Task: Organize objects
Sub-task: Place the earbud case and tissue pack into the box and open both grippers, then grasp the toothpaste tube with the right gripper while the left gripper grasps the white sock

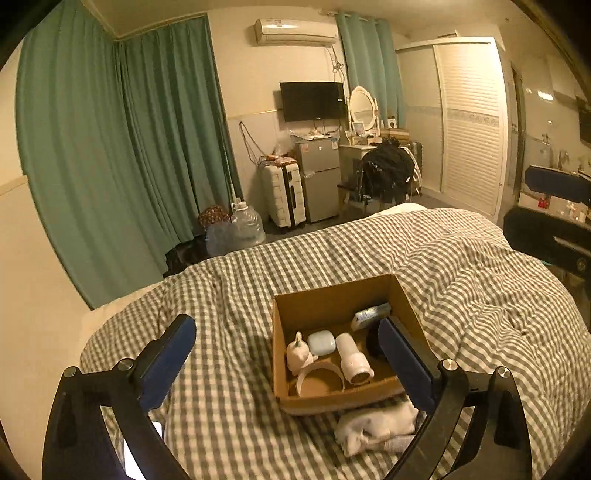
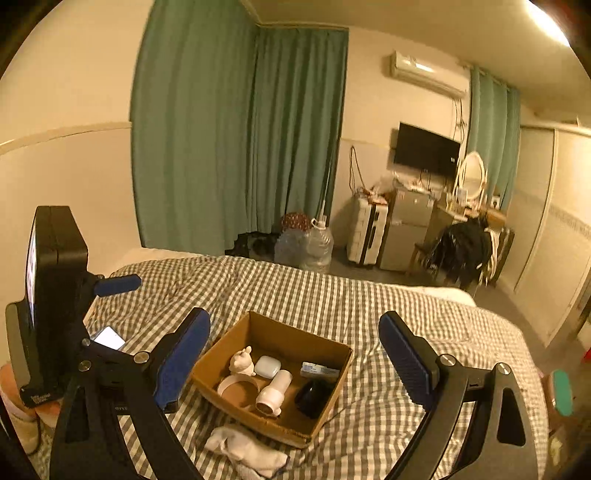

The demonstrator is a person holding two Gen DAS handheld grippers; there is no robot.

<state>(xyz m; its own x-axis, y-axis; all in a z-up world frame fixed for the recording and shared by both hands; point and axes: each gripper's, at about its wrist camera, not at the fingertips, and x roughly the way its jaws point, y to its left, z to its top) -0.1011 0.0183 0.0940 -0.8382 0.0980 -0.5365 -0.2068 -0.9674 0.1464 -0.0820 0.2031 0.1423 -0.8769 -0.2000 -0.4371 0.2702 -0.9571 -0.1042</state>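
- A cardboard box [image 1: 334,306] sits open on a bed under a grey-and-white checked duvet [image 1: 461,266], in a warmly lit bedroom.
- Inside the box: a small white animal figurine [image 1: 300,352] at the left, a pale earbud case [image 1: 321,342] just beside it, a white cylinder-shaped device [image 1: 352,356] lying on its side in the middle, a white ring [image 1: 319,374] along the near edge, a small packet [image 1: 369,314] toward the far right, and a dark rounded item [image 2: 314,397] at the right.
- A crumpled white cloth [image 1: 376,428] lies on the duvet, touching the near wall of the box.
- The left gripper [image 1: 288,362] hangs above the near side of the bed, its jaws wide apart with nothing between them.
- The right gripper [image 2: 295,363] hangs likewise over the box, jaws spread and empty.
- A lit phone [image 2: 109,338] rests on the duvet at the left.
- Far across the room stand green curtains [image 1: 110,147], a white suitcase [image 1: 282,195], a small fridge [image 1: 319,177], a wall television [image 1: 312,100] and an air conditioner [image 1: 295,32].
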